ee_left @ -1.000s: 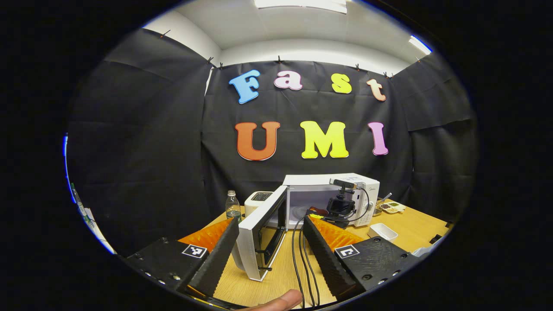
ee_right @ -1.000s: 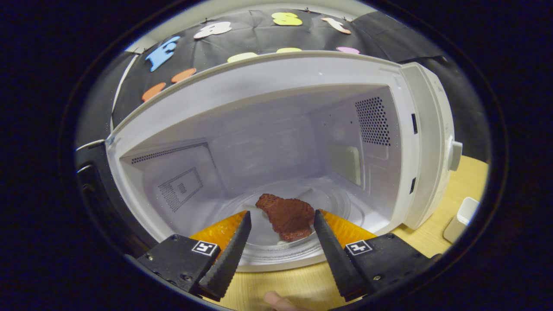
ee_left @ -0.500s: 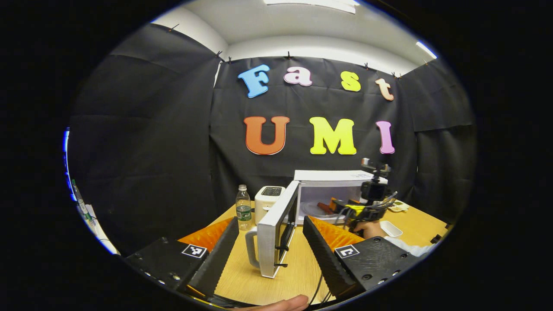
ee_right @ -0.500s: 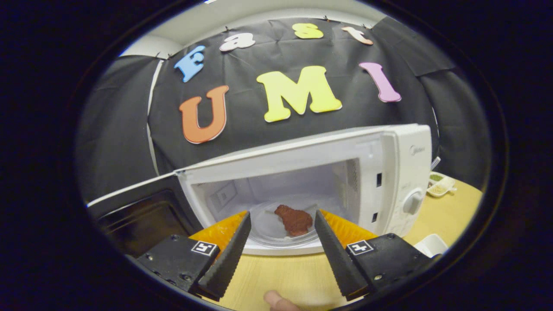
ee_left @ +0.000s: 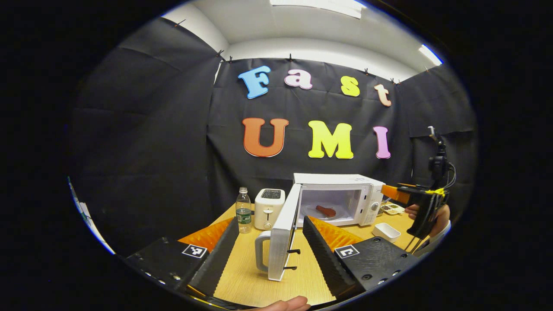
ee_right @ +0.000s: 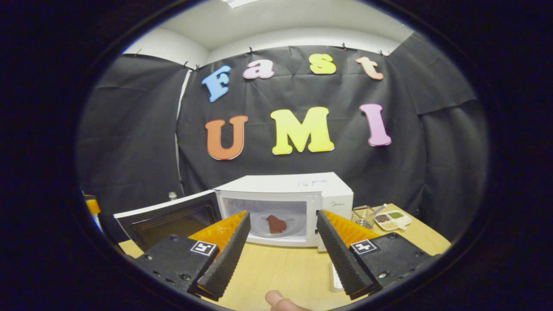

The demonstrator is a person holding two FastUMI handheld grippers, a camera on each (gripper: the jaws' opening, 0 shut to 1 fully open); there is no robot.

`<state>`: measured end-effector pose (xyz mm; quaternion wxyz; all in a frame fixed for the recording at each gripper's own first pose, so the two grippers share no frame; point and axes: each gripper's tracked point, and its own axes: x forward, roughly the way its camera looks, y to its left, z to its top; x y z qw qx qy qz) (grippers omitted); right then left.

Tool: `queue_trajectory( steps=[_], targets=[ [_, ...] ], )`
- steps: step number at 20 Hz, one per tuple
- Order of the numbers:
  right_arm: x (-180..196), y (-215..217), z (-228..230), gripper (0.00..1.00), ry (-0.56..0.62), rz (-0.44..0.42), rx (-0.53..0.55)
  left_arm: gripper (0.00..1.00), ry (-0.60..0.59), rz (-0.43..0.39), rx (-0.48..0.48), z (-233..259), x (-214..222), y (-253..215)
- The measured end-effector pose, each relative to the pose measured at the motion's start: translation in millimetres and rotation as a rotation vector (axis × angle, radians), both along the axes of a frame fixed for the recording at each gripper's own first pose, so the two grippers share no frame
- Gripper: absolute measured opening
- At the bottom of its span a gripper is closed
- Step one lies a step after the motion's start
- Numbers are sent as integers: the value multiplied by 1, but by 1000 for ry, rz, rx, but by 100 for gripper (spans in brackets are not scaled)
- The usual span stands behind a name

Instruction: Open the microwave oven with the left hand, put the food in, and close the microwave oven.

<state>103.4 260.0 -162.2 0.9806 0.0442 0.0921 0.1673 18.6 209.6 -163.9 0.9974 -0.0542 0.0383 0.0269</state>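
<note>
**Food on the turntable, door standing wide**

We see the food (ee_right: pixel 276 224), a reddish-brown piece, lying on the glass turntable inside the microwave oven (ee_right: pixel 287 190), which sits toward the back of the wooden bench (ee_right: pixel 285 272). The oven's door (ee_left: pixel 283 235) is swung fully out on its left hinge, its handle (ee_left: pixel 260 255) facing away from the cavity (in the left gripper view we look almost edge-on at it).

In that view the left hand-held gripper (ee_left: pixel 270 248) has its fingers spread wide on either side of the door's free edge, touching nothing. The right hand-held gripper (ee_right: pixel 283 246) is likewise spread wide and empty, well back from the oven; from the left gripper view we find it held up in a hand (ee_left: pixel 436 216) off to the oven's right.

Left of the oven stand a toaster (ee_left: pixel 268 208) and a water bottle (ee_left: pixel 243 210); to its right, a white dish (ee_left: pixel 386 232) and a sectioned tray (ee_right: pixel 392 219).
</note>
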Motion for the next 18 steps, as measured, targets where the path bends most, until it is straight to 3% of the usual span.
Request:
queue_trajectory(
  steps=[5, 6, 7, 8, 9, 10, 12, 13, 15, 16, 17, 18],
  targets=[
    [-73, -69, 65, 98, -104, -1, -17, 90, 29, 33, 1, -18, 9, 24],
    [-88, -80, 72, 98, -112, 0, -20, 79, 36, 43, 12, -23, 13, 31],
    [-101, -91, 77, 98, -121, 0, -27, 90, 42, 47, 22, -29, 18, 34],
    [-113, -101, 83, 98, -134, 0, -32, 89, 46, 53, 29, -33, 24, 37],
    [-123, -113, 88, 98, -148, -6, -37, 74, 41, 49, 36, -38, 30, 40],
    [-132, -125, 92, 99, -156, -19, -33, 75, 43, 41, 32, -43, 36, 41],
    [-147, -142, 98, 99, -167, -26, 0, 60, 77, 2, 29, -61, 48, 37],
    [-151, -151, 98, 99, -163, -33, 21, 40, 105, 2, 44, -76, 55, 40],
    [-155, -167, 97, 99, -151, -49, 39, 17, 146, 8, 113, -98, 61, 46],
    [-156, -173, 101, 99, -159, -59, 48, 25, 145, -12, 161, -103, 64, 46],
    [-155, -177, 104, 99, -167, -71, 56, 12, 161, -6, 170, -113, 68, 51],
    [-154, -181, 105, 89, -171, -82, 58, 0, 192, -3, 149, -123, 68, 52]
  ],
)
